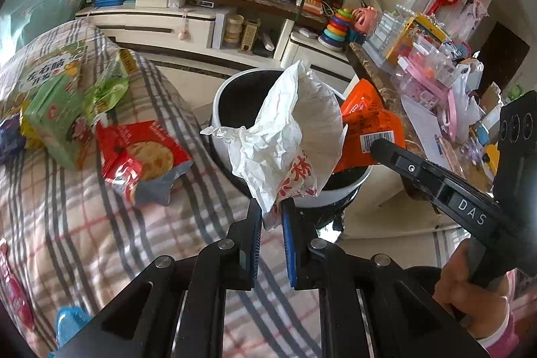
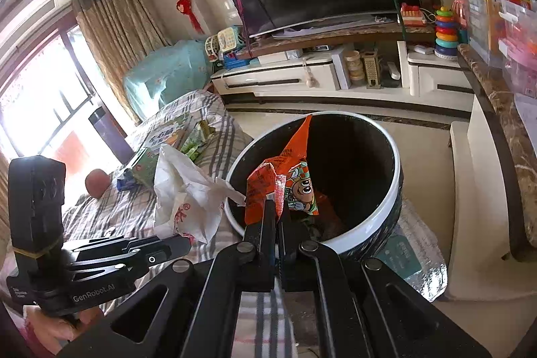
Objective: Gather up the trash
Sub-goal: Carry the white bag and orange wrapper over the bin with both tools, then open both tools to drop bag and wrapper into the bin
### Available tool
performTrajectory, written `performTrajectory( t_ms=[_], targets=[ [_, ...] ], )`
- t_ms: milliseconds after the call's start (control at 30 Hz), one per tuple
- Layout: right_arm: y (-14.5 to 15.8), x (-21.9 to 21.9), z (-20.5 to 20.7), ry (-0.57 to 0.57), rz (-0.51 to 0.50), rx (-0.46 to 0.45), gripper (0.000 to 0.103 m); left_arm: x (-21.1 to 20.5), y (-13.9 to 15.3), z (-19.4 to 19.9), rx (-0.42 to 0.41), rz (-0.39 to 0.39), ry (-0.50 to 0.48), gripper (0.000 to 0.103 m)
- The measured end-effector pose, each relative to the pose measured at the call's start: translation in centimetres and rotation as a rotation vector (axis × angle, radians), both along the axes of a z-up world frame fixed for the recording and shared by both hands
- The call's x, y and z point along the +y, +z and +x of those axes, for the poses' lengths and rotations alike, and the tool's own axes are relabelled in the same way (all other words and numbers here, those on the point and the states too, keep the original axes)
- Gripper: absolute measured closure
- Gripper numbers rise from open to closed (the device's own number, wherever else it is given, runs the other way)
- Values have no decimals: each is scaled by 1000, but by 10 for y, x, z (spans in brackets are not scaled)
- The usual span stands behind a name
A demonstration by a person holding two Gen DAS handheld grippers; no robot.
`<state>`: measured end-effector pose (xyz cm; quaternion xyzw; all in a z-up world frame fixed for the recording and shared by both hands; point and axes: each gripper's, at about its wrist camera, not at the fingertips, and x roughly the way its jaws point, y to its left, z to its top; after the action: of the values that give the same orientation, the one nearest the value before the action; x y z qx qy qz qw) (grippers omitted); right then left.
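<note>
My left gripper (image 1: 272, 210) is shut on a crumpled white paper bag (image 1: 288, 136) with red print, held at the near rim of the round bin (image 1: 225, 89); the bag also shows in the right wrist view (image 2: 184, 190). My right gripper (image 2: 278, 210) is shut on an orange snack wrapper (image 2: 278, 180) held over the open mouth of the bin (image 2: 369, 223), which is black inside with a white rim. In the left wrist view the orange wrapper (image 1: 369, 123) hangs over the bin's right side.
A plaid-covered surface (image 1: 100, 240) holds a red snack packet (image 1: 144, 156), a green box (image 1: 57, 123) and green wrappers (image 1: 107, 89). A TV cabinet (image 2: 302, 79) stands beyond. A marble counter (image 2: 496, 109) with toys is on the right.
</note>
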<state>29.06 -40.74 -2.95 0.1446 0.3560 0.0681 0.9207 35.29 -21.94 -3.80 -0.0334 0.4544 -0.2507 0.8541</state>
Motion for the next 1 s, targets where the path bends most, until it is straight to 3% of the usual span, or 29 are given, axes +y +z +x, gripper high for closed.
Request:
performTrajectory(
  t_ms=[1000],
  targets=[
    [-10,-29,37,-28,-7,43,102,-40,-14,59,29,46,-15,91]
  ],
)
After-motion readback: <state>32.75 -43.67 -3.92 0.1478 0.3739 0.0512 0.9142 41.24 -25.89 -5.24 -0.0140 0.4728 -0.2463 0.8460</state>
